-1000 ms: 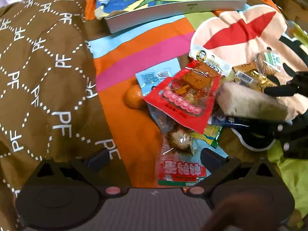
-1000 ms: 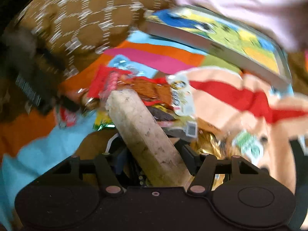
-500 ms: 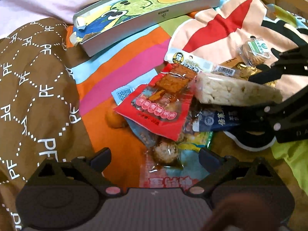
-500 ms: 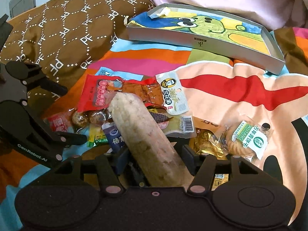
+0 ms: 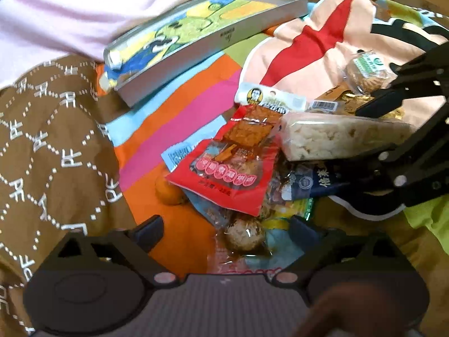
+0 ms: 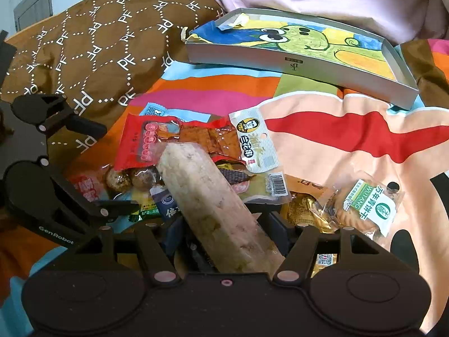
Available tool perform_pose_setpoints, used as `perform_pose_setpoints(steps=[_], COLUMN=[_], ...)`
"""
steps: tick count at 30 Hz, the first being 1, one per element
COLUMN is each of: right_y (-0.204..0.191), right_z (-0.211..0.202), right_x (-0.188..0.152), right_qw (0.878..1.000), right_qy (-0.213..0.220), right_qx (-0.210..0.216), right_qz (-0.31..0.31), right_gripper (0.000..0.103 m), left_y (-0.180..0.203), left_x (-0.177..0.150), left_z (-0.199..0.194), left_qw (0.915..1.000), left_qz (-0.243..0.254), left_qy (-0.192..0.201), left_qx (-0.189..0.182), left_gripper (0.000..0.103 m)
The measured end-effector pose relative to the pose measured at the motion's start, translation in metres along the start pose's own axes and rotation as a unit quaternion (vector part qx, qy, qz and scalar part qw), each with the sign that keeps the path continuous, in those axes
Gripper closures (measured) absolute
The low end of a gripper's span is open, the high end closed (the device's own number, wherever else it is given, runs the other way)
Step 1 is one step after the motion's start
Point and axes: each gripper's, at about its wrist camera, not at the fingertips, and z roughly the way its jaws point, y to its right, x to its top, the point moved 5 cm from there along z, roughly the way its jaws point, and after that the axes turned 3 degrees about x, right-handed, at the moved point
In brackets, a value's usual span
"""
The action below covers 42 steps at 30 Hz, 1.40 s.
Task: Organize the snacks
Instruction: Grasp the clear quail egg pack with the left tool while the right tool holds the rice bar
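Several snack packets lie in a heap on a colourful blanket. My right gripper (image 6: 224, 224) is shut on a long pale puffed-rice bar (image 6: 213, 205), which juts forward over the heap; the bar (image 5: 336, 137) also shows from the side. My left gripper (image 5: 227, 227) is open, low over a clear packet of brown eggs (image 5: 244, 234). A red tofu packet (image 5: 233, 165) lies just ahead, and a white packet with a portrait (image 6: 252, 143) beyond it. A green-labelled cookie packet (image 6: 367, 205) lies to the right.
A shallow grey box (image 6: 294, 61) lined with a frog drawing sits at the back of the blanket. A brown patterned pillow (image 5: 50, 140) fills the left. A small orange fruit (image 5: 168, 193) lies left of the heap. Pink fabric lies behind the box.
Both views have drawn back from the heap, so the grey box shows lower in them. The rice bar stays in my right gripper. The left gripper stays open.
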Motion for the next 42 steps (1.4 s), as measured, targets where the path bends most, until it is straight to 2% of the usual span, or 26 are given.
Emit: perform_pose_setpoints(steps=[5, 9, 12, 15, 17, 22, 25, 28, 33, 38, 42], right_y=[0.0, -0.001, -0.002, -0.003, -0.003, -0.005, -0.005, -0.005, -0.009, -0.011, -0.012], right_z=[0.0, -0.001, -0.001, 0.0, 0.001, 0.001, 0.001, 0.001, 0.003, 0.004, -0.001], right_x=[-0.001, -0.002, -0.002, -0.001, -0.001, -0.001, -0.001, -0.001, 0.0, 0.0, -0.001], right_qw=[1.0, 1.0, 1.0, 1.0, 1.0, 1.0, 1.0, 1.0, 0.999, 0.999, 0.999], right_qy=[0.002, 0.003, 0.004, 0.007, 0.008, 0.007, 0.007, 0.007, 0.014, 0.011, 0.008], right_qx=[-0.002, -0.002, -0.001, 0.001, 0.002, 0.002, 0.002, 0.003, -0.006, -0.013, -0.023], right_qz=[-0.003, -0.006, -0.009, -0.014, -0.018, -0.023, -0.023, -0.024, -0.043, -0.044, -0.044], right_gripper=[0.037, 0.037, 0.037, 0.038, 0.039, 0.042, 0.043, 0.044, 0.043, 0.046, 0.05], left_y=[0.012, 0.014, 0.01, 0.009, 0.01, 0.008, 0.0, -0.007, -0.003, -0.007, -0.012], left_x=[-0.004, -0.003, -0.001, -0.001, -0.001, 0.0, 0.003, 0.004, 0.002, 0.004, 0.005], left_z=[-0.012, -0.008, -0.004, -0.005, -0.004, -0.003, -0.001, 0.001, 0.008, 0.004, 0.0], left_qw=[0.9992, 0.9988, 0.9995, 0.9996, 0.9993, 0.9989, 0.9975, 0.9949, 0.9955, 0.9938, 0.988], left_qz=[0.036, 0.046, 0.032, 0.021, 0.018, 0.007, -0.026, -0.056, -0.037, -0.058, -0.099], left_qy=[0.009, 0.008, 0.002, 0.001, -0.003, -0.012, -0.026, -0.039, -0.047, -0.058, -0.087], left_qx=[0.017, 0.014, 0.001, -0.017, -0.033, -0.046, -0.06, -0.074, -0.073, -0.076, -0.08], left_gripper=[0.018, 0.018, 0.018, 0.026, 0.037, 0.044, 0.048, 0.048, 0.044, 0.053, 0.055])
